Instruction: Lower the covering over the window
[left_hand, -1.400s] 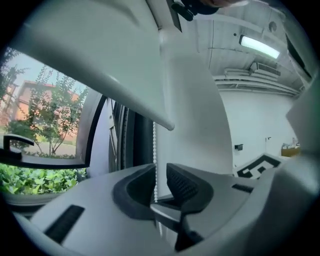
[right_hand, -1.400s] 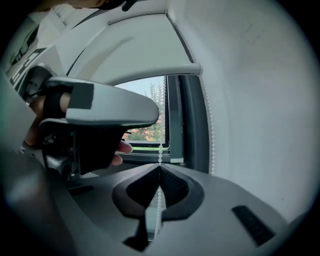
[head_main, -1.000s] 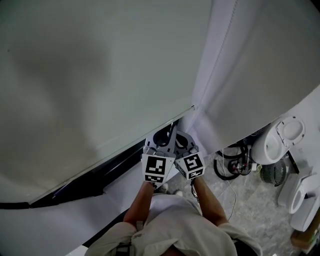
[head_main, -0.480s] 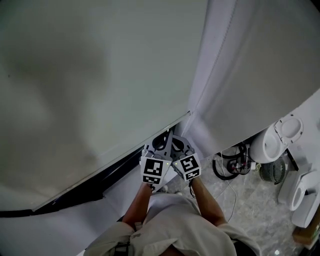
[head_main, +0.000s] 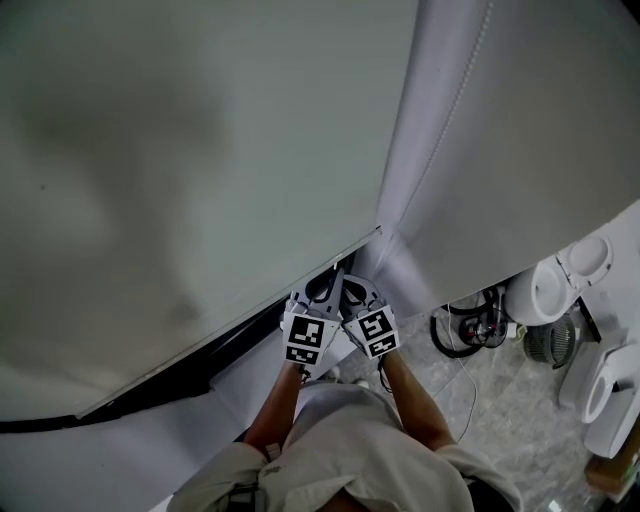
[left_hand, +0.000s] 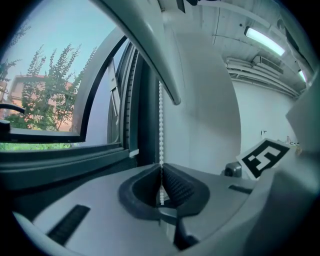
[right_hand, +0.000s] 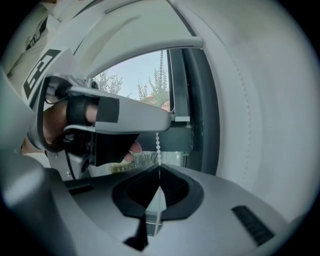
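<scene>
Window (left_hand: 45, 110) bare below blind (head_main: 200, 150) edge; left gripper (left_hand: 161, 182), right gripper (right_hand: 159, 175) side by side, clamped on chain (left_hand: 160, 125).

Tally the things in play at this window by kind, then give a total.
bead chain: 1
grippers: 2, the left gripper and right gripper, both shut on the bead chain
roller blind: 1
window: 1
Total: 5
</scene>
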